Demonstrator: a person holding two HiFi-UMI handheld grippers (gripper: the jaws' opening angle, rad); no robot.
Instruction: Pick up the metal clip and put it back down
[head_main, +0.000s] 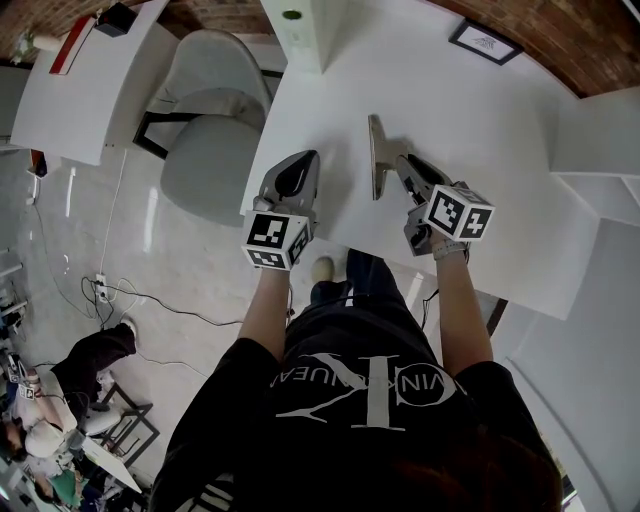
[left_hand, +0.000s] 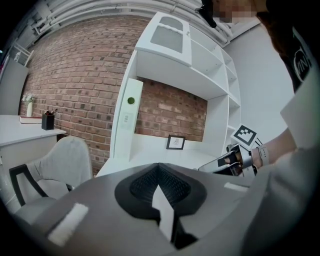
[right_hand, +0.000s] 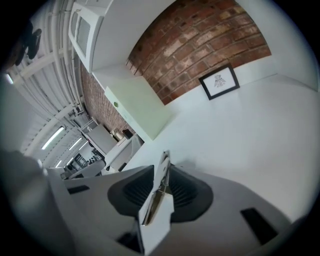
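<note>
Your right gripper (right_hand: 162, 176) has its jaws parted, and the metal clip (head_main: 376, 157) stands loose between the pads. The clip rests on edge on the white desk (head_main: 490, 140). Its long axis points away from you, in line with the jaws, and its far end reaches past their tips. Left of the clip, your left gripper (left_hand: 159, 172) hangs empty over the desk's near corner, jaws pressed together.

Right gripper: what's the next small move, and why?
Probably draw the right gripper straight back, with the jaws apart. The clip seems to rest on the table. In the right gripper view it stands between pads that look slightly off it, so backing away along the jaws should leave it undisturbed.
</note>
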